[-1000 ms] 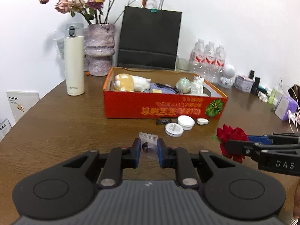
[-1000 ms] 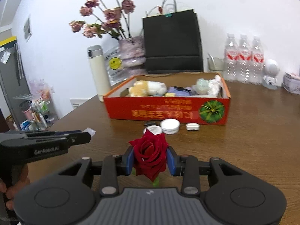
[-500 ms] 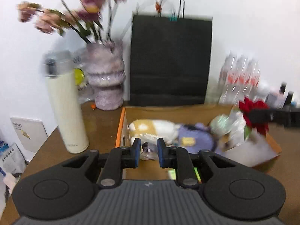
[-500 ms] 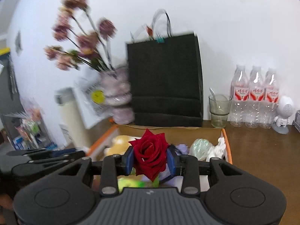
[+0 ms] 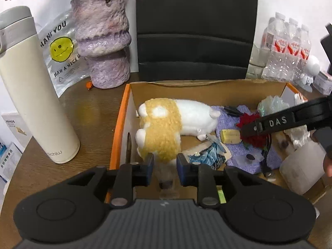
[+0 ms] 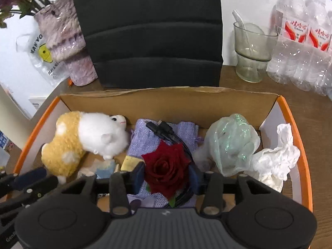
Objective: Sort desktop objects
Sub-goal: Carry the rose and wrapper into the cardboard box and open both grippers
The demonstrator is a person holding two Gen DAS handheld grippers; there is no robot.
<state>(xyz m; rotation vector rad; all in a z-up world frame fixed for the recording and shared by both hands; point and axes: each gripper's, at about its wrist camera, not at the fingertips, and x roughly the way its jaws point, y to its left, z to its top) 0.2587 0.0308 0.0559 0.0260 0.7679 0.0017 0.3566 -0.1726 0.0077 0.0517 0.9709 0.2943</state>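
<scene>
Two grippers: you are holding both over the box [image 6: 298, 145], each with its load between jaws that have just been opening.
Right gripper [image 6: 166, 178]: you are easing it apart around the rose [image 6: 166, 170]; the left pad looks to be touching the petals and the right pad is partly hidden behind them, so whether it is gripping or letting go cannot be told.
Rose: it is hanging low inside the box, over the purple pouch [image 6: 143, 130] and the black cable [image 6: 164, 132], between the plush toy [image 6: 87, 141] and the green gauze bundle [image 6: 232, 145].
Left gripper [image 5: 165, 171]: you are spreading it at the box's near left corner, and the clear wrapper [image 5: 168, 186] is sitting blurred in the gap with space at both pads, so it looks released.
Handling, rose: you are probably dealing with a light, soft fabric bloom that crushes under a tight squeeze; taking it low on the head, near the green leaf, should be kinder than pinching the petals.
Handling, wrapper: it is likely thin, slippery and nearly weightless, so an edge pinch suits it, and it may cling to a pad.
Surroundings: you are working in front of a black bag [image 6: 149, 33], a vase [image 5: 101, 39] and a flask [image 5: 31, 87].
</scene>
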